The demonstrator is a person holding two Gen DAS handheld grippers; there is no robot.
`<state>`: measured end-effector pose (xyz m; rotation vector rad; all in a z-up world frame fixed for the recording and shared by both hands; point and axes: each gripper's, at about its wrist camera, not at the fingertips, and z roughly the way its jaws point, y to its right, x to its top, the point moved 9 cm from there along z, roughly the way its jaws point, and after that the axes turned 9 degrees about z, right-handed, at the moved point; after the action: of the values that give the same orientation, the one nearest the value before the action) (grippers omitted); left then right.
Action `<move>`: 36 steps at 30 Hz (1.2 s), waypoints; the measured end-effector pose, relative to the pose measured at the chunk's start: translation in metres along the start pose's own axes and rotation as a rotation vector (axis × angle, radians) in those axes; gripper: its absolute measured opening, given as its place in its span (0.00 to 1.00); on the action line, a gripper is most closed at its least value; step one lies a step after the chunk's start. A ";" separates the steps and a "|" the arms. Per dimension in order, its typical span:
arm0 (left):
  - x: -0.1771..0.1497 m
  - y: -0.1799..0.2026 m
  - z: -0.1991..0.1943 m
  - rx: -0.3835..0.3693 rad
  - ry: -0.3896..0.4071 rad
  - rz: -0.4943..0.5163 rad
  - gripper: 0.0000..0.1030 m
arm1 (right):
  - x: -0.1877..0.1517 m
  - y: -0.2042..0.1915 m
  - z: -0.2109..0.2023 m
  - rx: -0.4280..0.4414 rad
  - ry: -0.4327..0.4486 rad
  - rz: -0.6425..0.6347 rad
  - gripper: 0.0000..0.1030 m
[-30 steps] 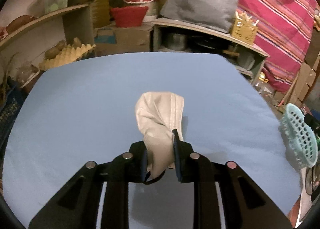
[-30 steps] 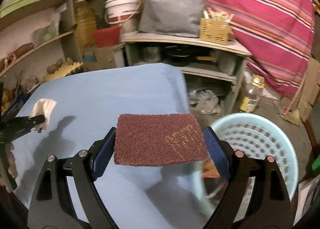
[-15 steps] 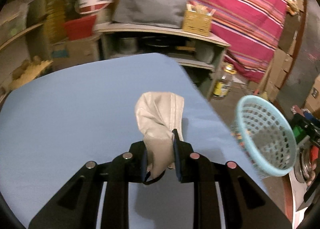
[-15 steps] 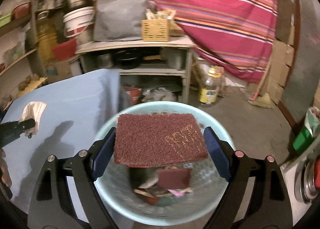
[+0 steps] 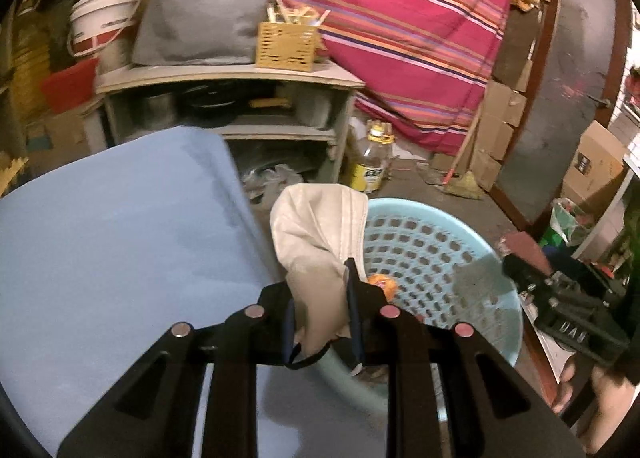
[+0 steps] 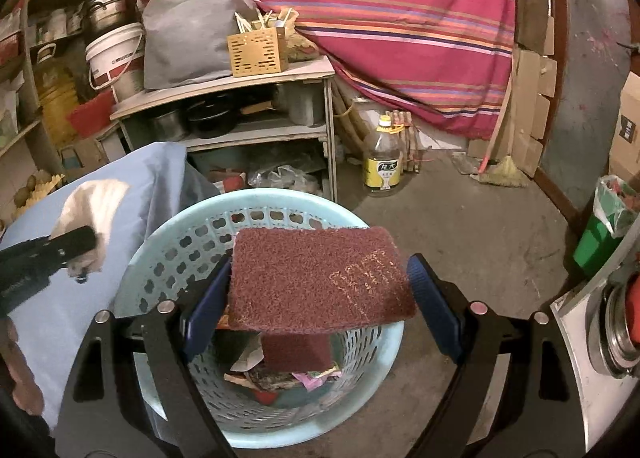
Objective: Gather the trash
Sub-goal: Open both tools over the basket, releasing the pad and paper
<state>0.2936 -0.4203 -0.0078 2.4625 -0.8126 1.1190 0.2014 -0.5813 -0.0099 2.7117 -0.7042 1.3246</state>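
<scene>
My left gripper [image 5: 320, 282] is shut on a crumpled beige face mask [image 5: 320, 230], held at the right edge of the blue table [image 5: 100, 238], in front of the near rim of a light blue perforated basket [image 5: 440, 258]. My right gripper [image 6: 320, 262] is shut on a flat maroon scouring pad [image 6: 320, 278] and holds it level above the basket [image 6: 180, 226], which stands on the floor. Inside the basket lie another maroon pad [image 6: 298, 352] and mixed paper scraps. The right wrist view shows the left gripper [image 6: 60, 250] and the mask [image 6: 96, 198] at the left.
Behind the basket stands a grey shelf unit [image 6: 248, 86] with pots, a wicker box and a grey bag. An oil bottle [image 6: 382, 162] stands on the concrete floor. A striped red cloth, cardboard boxes, a broom and a green bin [image 6: 600, 242] lie beyond.
Both grippers have swung right, away from the table's middle. The scouring pad now hangs over the basket, and the mask has reached the table's right edge beside it. Neither grip has changed.
</scene>
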 end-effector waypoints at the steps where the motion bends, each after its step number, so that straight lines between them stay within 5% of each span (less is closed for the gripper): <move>1: 0.000 0.002 0.002 -0.003 -0.004 0.003 0.22 | 0.002 0.000 0.003 -0.001 -0.001 0.000 0.82; 10: -0.001 0.023 0.035 -0.014 -0.049 0.022 0.23 | 0.007 -0.001 0.011 -0.019 0.004 0.011 0.82; 13: 0.002 0.029 0.041 -0.025 -0.059 0.027 0.28 | 0.008 0.000 0.010 -0.017 0.008 0.019 0.82; 16: 0.005 0.031 0.042 -0.029 -0.068 0.023 0.45 | 0.008 0.002 0.010 -0.016 0.005 0.025 0.82; 26: 0.004 0.008 0.015 0.020 -0.022 0.001 0.74 | 0.008 0.005 0.011 -0.033 0.006 0.014 0.82; 35: -0.006 -0.019 -0.029 0.091 0.024 0.014 0.76 | 0.006 -0.025 0.017 -0.004 -0.004 -0.015 0.83; 36: -0.007 -0.022 -0.033 0.097 0.027 0.013 0.76 | 0.005 -0.031 0.017 0.003 -0.007 -0.018 0.90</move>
<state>0.2839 -0.3843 0.0075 2.5182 -0.7853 1.2212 0.2295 -0.5597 -0.0126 2.7197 -0.6767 1.3140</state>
